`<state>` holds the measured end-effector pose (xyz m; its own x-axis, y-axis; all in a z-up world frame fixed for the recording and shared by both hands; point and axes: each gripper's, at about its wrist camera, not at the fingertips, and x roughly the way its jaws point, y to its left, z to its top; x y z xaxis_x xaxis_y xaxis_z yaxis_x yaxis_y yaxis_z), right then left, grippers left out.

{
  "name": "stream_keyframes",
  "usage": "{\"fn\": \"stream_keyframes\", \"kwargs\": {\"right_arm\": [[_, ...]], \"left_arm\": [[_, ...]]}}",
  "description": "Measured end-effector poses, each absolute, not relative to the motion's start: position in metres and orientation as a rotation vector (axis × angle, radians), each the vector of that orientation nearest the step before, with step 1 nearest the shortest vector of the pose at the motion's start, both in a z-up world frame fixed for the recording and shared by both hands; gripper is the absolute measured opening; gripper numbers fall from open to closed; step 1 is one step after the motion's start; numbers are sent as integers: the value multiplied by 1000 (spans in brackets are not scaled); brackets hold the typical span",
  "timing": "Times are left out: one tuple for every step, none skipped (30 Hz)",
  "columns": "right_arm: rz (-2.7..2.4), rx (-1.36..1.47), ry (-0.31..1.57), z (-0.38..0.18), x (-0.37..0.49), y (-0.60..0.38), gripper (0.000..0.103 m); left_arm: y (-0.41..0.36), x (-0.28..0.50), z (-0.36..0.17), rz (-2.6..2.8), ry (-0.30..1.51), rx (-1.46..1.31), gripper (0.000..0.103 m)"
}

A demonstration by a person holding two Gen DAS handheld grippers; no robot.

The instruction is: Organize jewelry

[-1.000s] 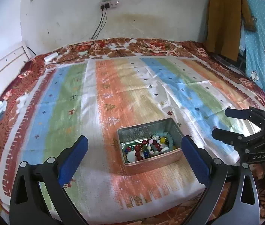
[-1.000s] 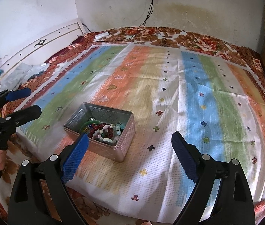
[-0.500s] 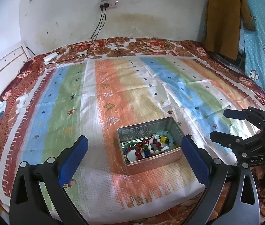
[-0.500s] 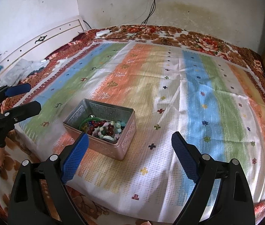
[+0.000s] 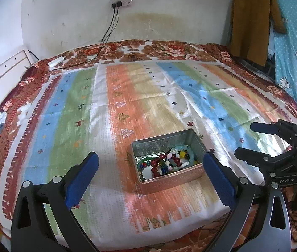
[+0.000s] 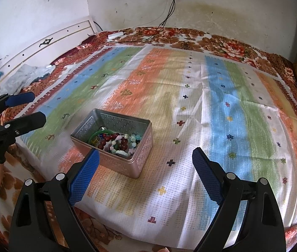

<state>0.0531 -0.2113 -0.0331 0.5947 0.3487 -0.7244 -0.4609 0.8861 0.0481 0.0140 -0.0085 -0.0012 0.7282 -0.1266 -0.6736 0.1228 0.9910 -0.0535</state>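
A rectangular metal tin [image 5: 170, 181] [image 6: 140, 160] sits open on the striped cloth near the bed's front edge. It holds a pile of beaded bracelets [image 5: 167, 161] [image 6: 118, 141], red, green, blue and pale. My left gripper [image 5: 150, 170] is open and empty, hovering in front of the tin, its jaws wider than the tin. My right gripper [image 6: 145, 163] is open and empty, in front of and to the right of the tin. Each gripper shows in the other's view, the right [image 5: 253, 139] and the left [image 6: 30, 107].
The striped cloth [image 6: 222, 105] covers a floral bedspread [image 5: 159, 49]. A white headboard [image 6: 49, 42] stands at the left. Cables and a white charger [image 6: 115, 35] lie at the far edge under a wall socket. Clothes [image 5: 251, 19] hang at the right. Crumpled fabric [image 6: 26, 76] lies by the headboard.
Both grippers have drifted slightly forward over the bed's front edge toward the tin. Both stay open. The tin and the bracelets have not moved.
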Motion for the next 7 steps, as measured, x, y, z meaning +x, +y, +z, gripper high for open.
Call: {"fn": "stream_keyframes", "kwargs": {"right_arm": [[473, -151, 808, -33, 53, -211, 90], [474, -151, 808, -34, 53, -211, 90], [474, -151, 809, -34, 53, -211, 90], [474, -151, 809, -34, 53, -211, 90], [474, -153, 809, -35, 53, -211, 90], [473, -153, 809, -35, 53, -212, 90], [475, -151, 809, -35, 53, -211, 90]], "left_arm": [[-8, 14, -2, -138, 745, -7, 97], [-8, 14, -2, -136, 749, -4, 97], [-8, 15, -3, -135, 755, -2, 97], [-9, 15, -3, -133, 759, 0, 97], [-9, 15, -4, -130, 761, 2, 97], [-9, 14, -4, -130, 761, 4, 97], [-10, 15, -4, -131, 762, 5, 97]]}}
